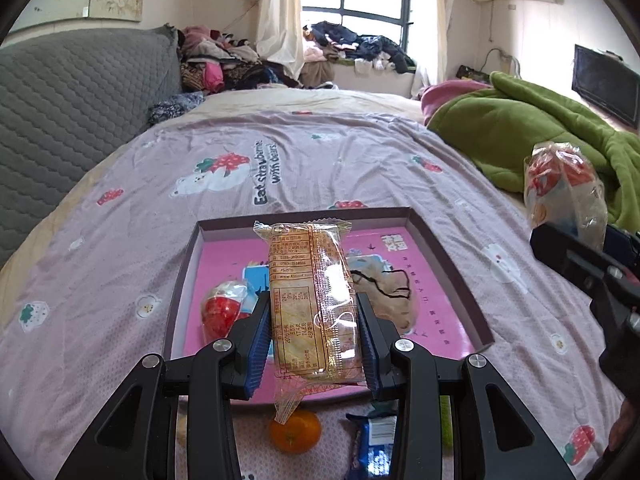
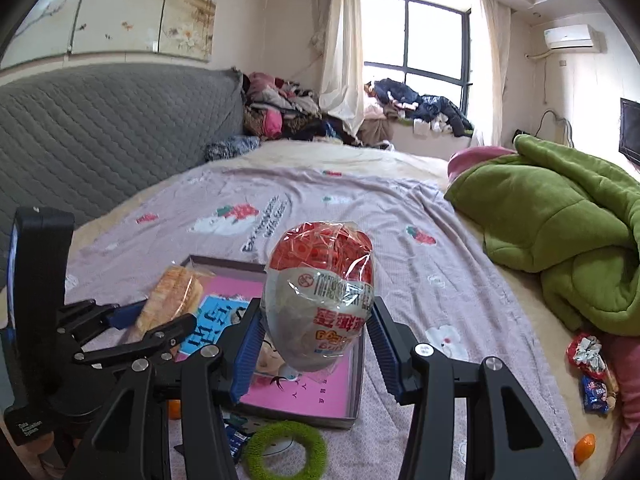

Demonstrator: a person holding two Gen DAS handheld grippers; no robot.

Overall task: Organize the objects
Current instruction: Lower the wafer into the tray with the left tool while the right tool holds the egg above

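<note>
My left gripper is shut on a clear-wrapped bread packet and holds it above the pink shallow box on the bed. In the box lie a red-and-white wrapped egg and a beige snack packet. My right gripper is shut on a red-and-white wrapped egg toy above the box's right side. The right gripper also shows at the right of the left wrist view, and the left gripper with the bread shows at the left of the right wrist view.
An orange and a blue snack packet lie in front of the box. A green fuzzy ring lies near the box's front edge. A green blanket is heaped on the right, with snack packets and another orange beside it. A grey headboard stands left.
</note>
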